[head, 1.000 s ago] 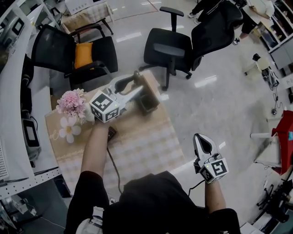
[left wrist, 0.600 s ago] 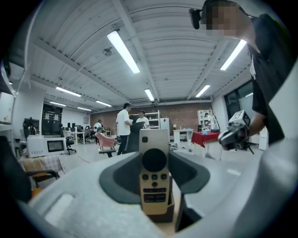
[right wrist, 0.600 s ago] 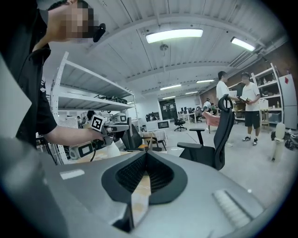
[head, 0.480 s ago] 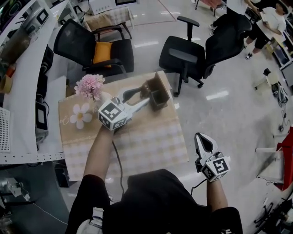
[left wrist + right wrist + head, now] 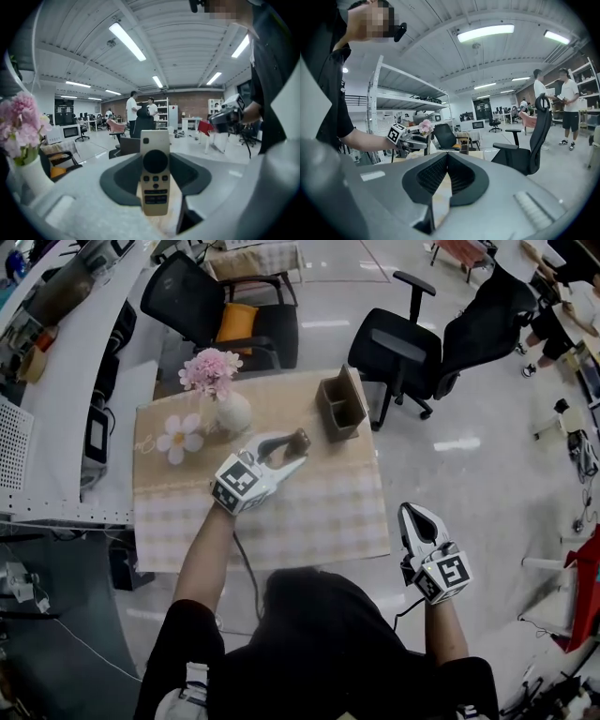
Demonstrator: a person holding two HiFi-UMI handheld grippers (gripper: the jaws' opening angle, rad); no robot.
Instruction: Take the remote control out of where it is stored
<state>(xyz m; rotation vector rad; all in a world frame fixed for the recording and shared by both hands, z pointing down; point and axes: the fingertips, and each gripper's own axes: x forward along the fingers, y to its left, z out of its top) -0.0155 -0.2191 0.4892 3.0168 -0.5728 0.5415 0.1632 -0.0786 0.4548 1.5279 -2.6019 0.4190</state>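
Left hand-held gripper point(image 5: 287, 448) is pinching the remote control point(image 5: 155, 173) partway along its body. The button face points at the camera and the top end sticks out past the jaws. The remote is already out and hangs over the desk point(image 5: 309, 512), just to the near-left of the brown holder point(image 5: 339, 407) and not touching it.

My read of the step: extraction is done, what's left is carry and set-down.
- Keep the pinch as it is. The grip is low on a long, smooth body, so it could pivot if jolted.
- Route on the near side of the holder and stay off the vase point(image 5: 230, 413), which stands left of the holder.
- Lower it flat onto the checked cloth near-left of the holder, and spread the jaws only once it's resting.

Right hand-held gripper point(image 5: 412, 514) has its jaws pressed together with nothing between them. It sits well apart from the holder, near-right of it and past the desk edge. I'd leave it parked.

Count:
- remote: 1
- holder: 1, looks like 2 compartments, both look empty
- hand-held grippers: 2
- vase with pink flowers: 1
- white flower-shaped mat point(image 5: 180, 437): 1, left of the holder
- black chairs point(image 5: 398, 348): 3 beyond the holder, 1 with an orange cushion point(image 5: 234, 322)
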